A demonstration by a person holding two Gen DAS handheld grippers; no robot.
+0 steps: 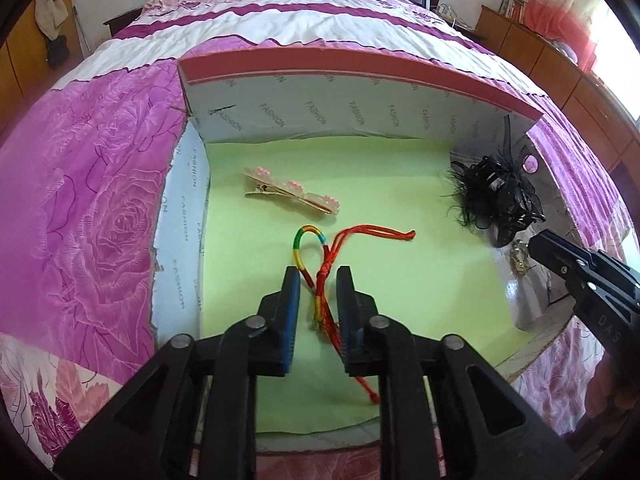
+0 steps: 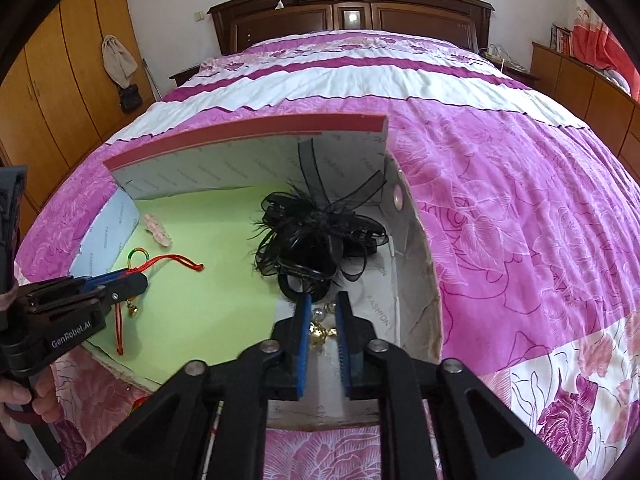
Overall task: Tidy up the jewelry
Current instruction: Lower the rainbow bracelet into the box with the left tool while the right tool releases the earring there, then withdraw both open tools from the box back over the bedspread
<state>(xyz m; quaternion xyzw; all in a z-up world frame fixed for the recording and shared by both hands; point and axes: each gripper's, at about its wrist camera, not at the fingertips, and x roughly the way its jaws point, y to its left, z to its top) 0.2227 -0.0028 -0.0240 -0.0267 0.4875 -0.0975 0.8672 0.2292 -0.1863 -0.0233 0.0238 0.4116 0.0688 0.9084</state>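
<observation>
A wide bed with a pink and white flowered bedspread (image 2: 500, 208) fills the room. At its far end stands a dark wooden headboard (image 2: 352, 16). Orange-brown wardrobes (image 2: 60, 92) line the left wall, and a beige cloth bag (image 2: 118, 60) hangs there above something dark, maybe a small handbag. On the right a low wooden cabinet (image 1: 532, 46) carries books.

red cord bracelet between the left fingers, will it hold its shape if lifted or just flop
The red cord bracelet will probably flop: its thin strands already lie in loose curves on the green liner. It looks light, and its loose tail would likely dangle. The left gripper straddles it, open.
</observation>
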